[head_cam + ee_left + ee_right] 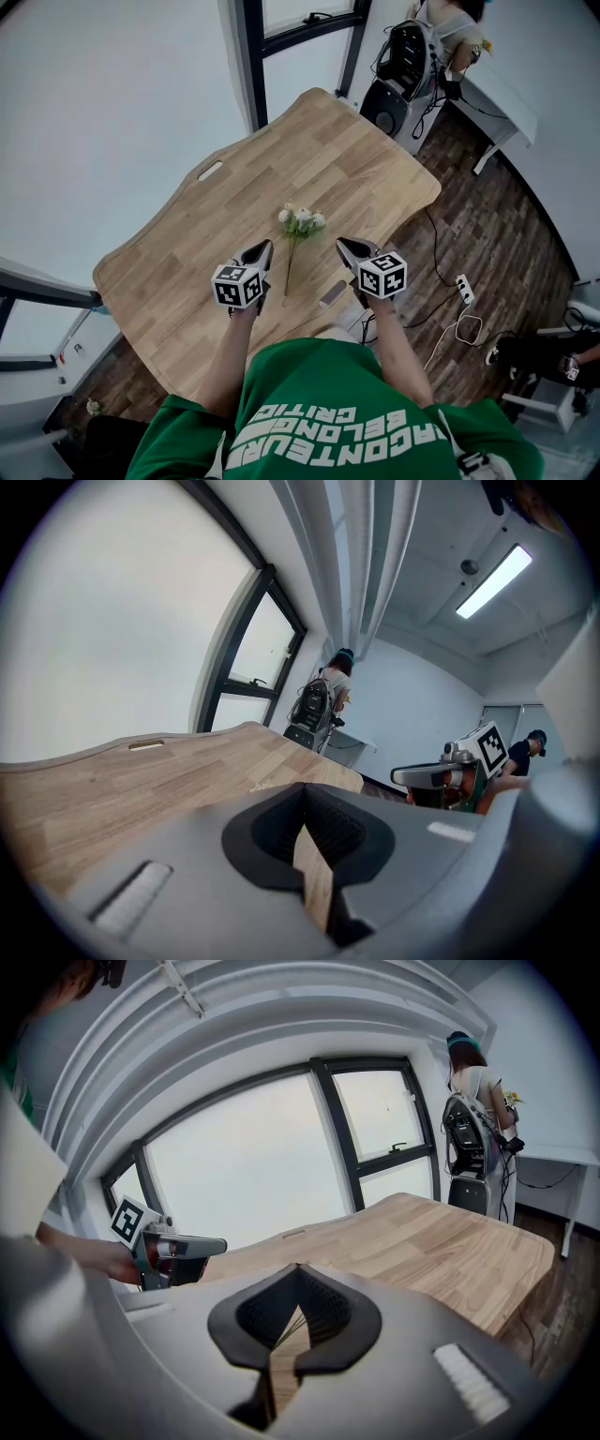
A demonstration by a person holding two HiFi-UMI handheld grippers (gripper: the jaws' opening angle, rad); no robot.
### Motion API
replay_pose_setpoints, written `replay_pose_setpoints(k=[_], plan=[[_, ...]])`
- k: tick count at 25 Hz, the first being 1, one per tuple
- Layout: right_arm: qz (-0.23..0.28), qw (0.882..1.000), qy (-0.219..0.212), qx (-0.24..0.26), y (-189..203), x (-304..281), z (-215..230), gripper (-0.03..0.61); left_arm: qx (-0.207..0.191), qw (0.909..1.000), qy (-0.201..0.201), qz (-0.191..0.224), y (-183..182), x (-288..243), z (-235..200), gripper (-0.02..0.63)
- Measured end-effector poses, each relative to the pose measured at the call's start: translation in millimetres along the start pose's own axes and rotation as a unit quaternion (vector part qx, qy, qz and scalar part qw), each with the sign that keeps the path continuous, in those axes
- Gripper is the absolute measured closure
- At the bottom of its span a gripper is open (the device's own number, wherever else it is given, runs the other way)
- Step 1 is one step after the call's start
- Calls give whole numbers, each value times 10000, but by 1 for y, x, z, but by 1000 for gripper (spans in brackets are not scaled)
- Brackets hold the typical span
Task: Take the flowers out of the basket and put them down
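Left gripper [262, 251]: jaws closed together, nothing held. Right gripper [347, 247]: jaws closed, empty. White flower sprig [299, 225]: flat on wooden table [328, 150], between both grippers, touching neither.

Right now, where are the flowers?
In the head view, the flowers lie flat on the wooden table, between the left gripper and the right gripper, touching neither.

I saw soft daylight pour from the big dark-framed window [281, 1157] beyond the pale wooden table [328, 159], panes blown white; shadows were faint, and both gripper views bowed, darkening at their rims.
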State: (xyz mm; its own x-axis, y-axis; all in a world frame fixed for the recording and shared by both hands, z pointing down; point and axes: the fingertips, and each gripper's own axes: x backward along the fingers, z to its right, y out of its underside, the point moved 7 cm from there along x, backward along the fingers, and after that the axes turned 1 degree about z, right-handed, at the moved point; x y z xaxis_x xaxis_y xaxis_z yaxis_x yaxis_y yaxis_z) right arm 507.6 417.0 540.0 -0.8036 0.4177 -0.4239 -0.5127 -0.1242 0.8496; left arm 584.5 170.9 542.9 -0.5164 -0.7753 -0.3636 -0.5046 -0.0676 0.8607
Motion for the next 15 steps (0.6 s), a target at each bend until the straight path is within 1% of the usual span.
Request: replay_pose_setpoints(k=[15], plan=[[-15,9999,97,-86,6,0,2,572,25,10000,-37,-48,5,3,-6,597]])
